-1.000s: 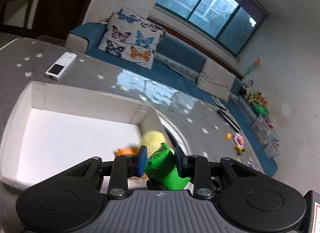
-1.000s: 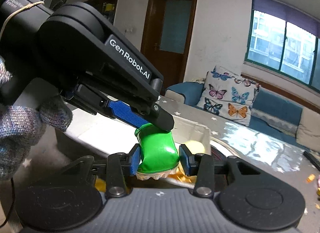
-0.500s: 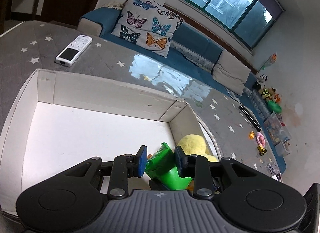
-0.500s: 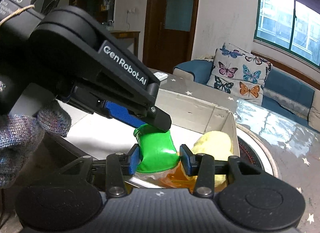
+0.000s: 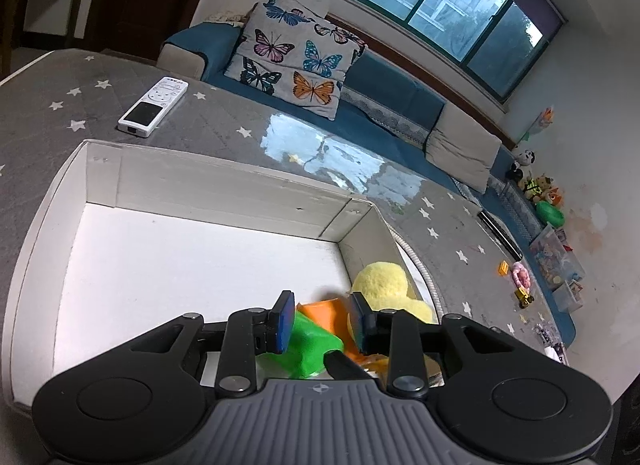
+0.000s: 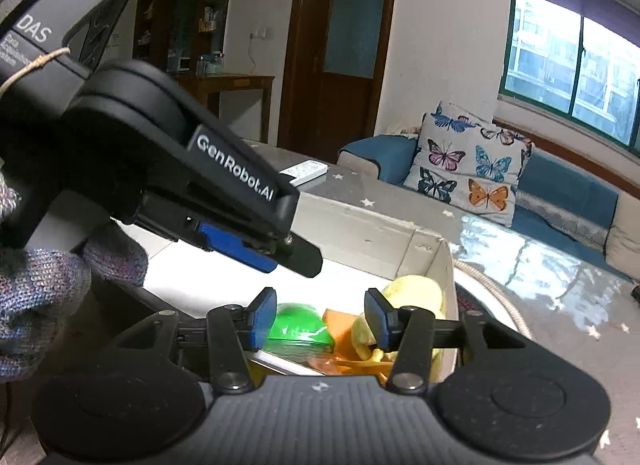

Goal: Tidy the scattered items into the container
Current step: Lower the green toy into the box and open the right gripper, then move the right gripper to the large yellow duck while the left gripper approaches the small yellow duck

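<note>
Beyond the box (image 5: 224, 189), a remote (image 5: 154, 106), seemingly half-hidden rightward.

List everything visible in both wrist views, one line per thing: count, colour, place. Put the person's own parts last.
Shallow cardboard box: one, white, on the table.
Toy boot: one, glossy green, in the box's near right corner, lying loose.
Plush duck: one, yellow with orange parts, in the same corner beside the boot.
Remote control: one, white, on the table beyond the box.
Table cover: one, grey with white stars.
Butterfly cushion: one, white with coloured butterflies, on the blue sofa.
Small toys: several, mixed colours, far right.
Left gripper: black with blue pads, open above the boot.
Right gripper: same, open.
Knit-gloved hand: grey-purple, holding the left gripper.
</note>
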Demonstrator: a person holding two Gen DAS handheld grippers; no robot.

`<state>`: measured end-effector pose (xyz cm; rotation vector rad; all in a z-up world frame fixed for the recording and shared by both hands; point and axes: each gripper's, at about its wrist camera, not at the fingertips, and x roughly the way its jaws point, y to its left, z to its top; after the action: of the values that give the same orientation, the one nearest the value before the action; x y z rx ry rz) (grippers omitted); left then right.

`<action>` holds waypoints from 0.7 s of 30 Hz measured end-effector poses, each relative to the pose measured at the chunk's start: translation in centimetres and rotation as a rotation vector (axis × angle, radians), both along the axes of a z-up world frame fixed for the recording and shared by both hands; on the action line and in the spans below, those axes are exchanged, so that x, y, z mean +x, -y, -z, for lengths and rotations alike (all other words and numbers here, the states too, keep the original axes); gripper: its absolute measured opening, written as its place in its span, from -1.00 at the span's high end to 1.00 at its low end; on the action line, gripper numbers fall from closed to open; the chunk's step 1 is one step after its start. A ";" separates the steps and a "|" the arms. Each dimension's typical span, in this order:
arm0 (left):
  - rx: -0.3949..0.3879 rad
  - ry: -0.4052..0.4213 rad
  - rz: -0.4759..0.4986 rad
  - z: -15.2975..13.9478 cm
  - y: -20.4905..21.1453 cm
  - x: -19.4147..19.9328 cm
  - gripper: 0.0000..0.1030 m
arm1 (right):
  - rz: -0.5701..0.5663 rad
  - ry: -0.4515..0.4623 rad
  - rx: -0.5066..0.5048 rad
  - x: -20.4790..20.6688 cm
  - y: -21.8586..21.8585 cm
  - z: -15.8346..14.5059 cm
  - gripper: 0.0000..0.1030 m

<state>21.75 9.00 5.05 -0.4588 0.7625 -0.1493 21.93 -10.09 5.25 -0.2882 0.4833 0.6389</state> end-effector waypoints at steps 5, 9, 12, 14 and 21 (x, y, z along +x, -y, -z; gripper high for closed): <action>-0.006 0.021 0.005 -0.5 0.2 -1.6 0.36 | -0.001 0.032 -0.009 -2.0 0.9 -0.4 0.04; -0.004 0.031 0.022 -0.6 0.8 -3.0 0.36 | -0.002 0.030 -0.005 -3.8 2.1 -0.6 0.03; -0.006 0.041 0.032 -0.6 1.1 -4.3 0.37 | -0.001 0.031 0.001 -5.4 3.0 -0.7 -0.05; -0.001 0.047 0.038 -0.7 1.4 -5.2 0.36 | 0.000 0.032 0.008 -6.3 3.5 -0.8 -0.10; -0.001 0.044 0.082 0.0 2.5 -7.8 0.36 | -0.002 -0.020 0.022 -9.4 4.4 0.6 -0.19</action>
<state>13.91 6.55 5.05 -0.4246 0.7385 -0.2353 12.52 -14.53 4.62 -0.2617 0.4953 0.6497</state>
